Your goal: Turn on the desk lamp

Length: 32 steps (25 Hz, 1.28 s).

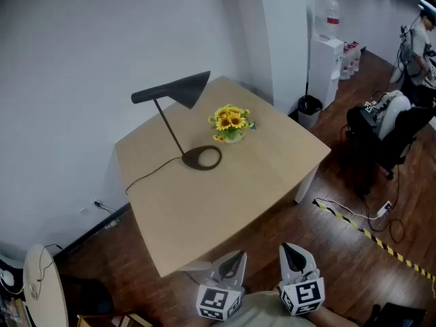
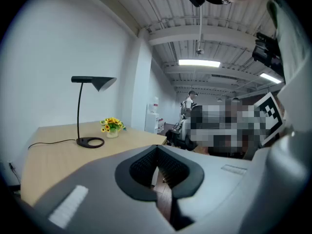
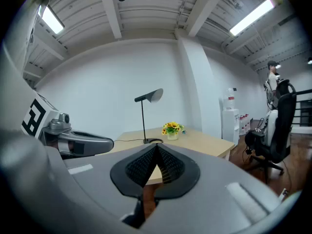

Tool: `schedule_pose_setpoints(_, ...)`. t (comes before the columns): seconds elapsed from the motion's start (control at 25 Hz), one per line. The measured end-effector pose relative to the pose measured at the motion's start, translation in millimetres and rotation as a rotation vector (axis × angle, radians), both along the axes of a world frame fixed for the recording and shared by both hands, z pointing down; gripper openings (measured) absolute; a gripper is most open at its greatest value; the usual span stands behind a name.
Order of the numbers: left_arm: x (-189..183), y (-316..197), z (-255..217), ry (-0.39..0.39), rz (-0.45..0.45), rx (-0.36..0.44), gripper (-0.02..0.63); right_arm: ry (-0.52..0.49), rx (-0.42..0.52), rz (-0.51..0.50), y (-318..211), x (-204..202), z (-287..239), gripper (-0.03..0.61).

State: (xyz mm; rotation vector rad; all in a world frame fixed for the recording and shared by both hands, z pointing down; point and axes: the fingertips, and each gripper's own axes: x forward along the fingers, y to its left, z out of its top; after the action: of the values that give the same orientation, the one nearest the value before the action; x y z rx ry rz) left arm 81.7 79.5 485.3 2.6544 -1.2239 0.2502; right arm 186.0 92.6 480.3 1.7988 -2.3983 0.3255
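A black desk lamp (image 1: 178, 90) stands on the far left part of the light wood table (image 1: 204, 210), its ring base (image 1: 201, 158) beside the flowers and its cord (image 1: 146, 176) running off the left edge. No glow shows under the shade. Both grippers are held low, off the table's near edge, well short of the lamp. My left gripper (image 1: 235, 256) is shut with nothing in it, and so is my right gripper (image 1: 289, 249). The lamp (image 2: 80, 116) rises far off left of the left gripper (image 2: 157, 147). Beyond the right gripper (image 3: 157, 146) the lamp (image 3: 144, 121) stands nearly straight ahead.
A small pot of yellow flowers (image 1: 231, 122) sits just right of the lamp base. On the floor to the right are a water dispenser (image 1: 325, 60), a black bin (image 1: 309, 107), an office chair (image 1: 392, 131), striped tape over a cable (image 1: 368, 234) and a person (image 1: 419, 43).
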Motion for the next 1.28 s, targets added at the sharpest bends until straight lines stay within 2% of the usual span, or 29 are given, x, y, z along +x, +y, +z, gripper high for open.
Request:
schedule_pose_setpoints(0.24, -73, -45, 0, 0.037, -0.024, -0.012, 0.000, 0.038, -0.010, -0.009, -42, -70, -13, 0.000)
schedule_pose_setpoints(0.48, -141, -79, -3, 0.069, -0.082, -0.014, 0.000, 0.075, -0.019, -0.086, -82, -143, -13, 0.000)
schedule_pose_setpoints(0.68, -183, -99, 6, 0.086, -0.161, -0.026, 0.000, 0.105, -0.028, -0.155, -111, -184, -15, 0.000)
schedule_pose_setpoints(0.92, -219, -122, 17, 0.094, -0.270, -0.050, 0.000, 0.124, -0.051, -0.273, -145, -223, -8, 0.000)
schedule_pose_setpoints(1.28, -235, -195, 17, 0.038, -0.437, -0.094, 0.000, 0.060, -0.103, -0.411, -242, -238, 17, 0.000)
